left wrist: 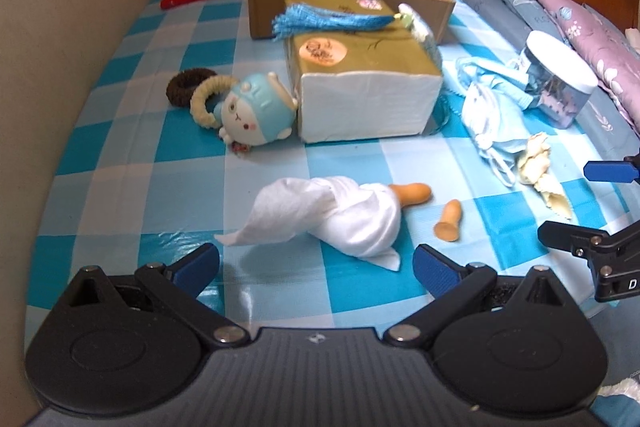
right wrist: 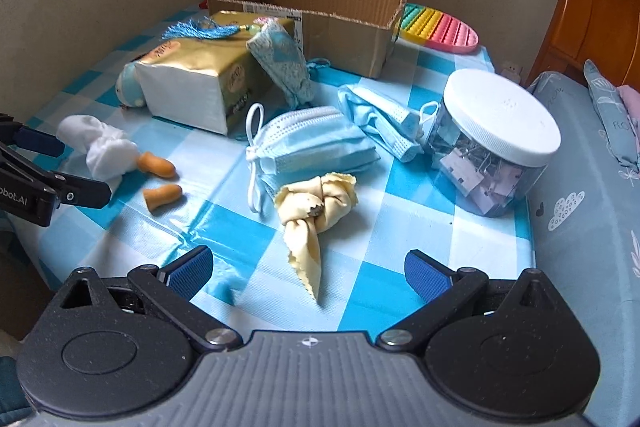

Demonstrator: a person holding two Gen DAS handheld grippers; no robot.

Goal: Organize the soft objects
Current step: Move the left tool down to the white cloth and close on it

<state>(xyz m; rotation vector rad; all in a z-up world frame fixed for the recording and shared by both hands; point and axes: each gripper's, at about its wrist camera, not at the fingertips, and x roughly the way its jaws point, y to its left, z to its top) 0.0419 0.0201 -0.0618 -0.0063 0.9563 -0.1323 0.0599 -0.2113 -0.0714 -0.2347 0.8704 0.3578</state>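
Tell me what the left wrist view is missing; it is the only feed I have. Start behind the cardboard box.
Observer: A rainbow pop-it mat lies beside the cardboard box, toward the bed.
Operator: Describe the yellow cloth; I see only a scrap.
Observer: The yellow cloth is tied in a knot, lying against the face masks.
Operator: Check the right gripper.
Observer: The right gripper is open and empty, with the cloth's tail between its fingers.
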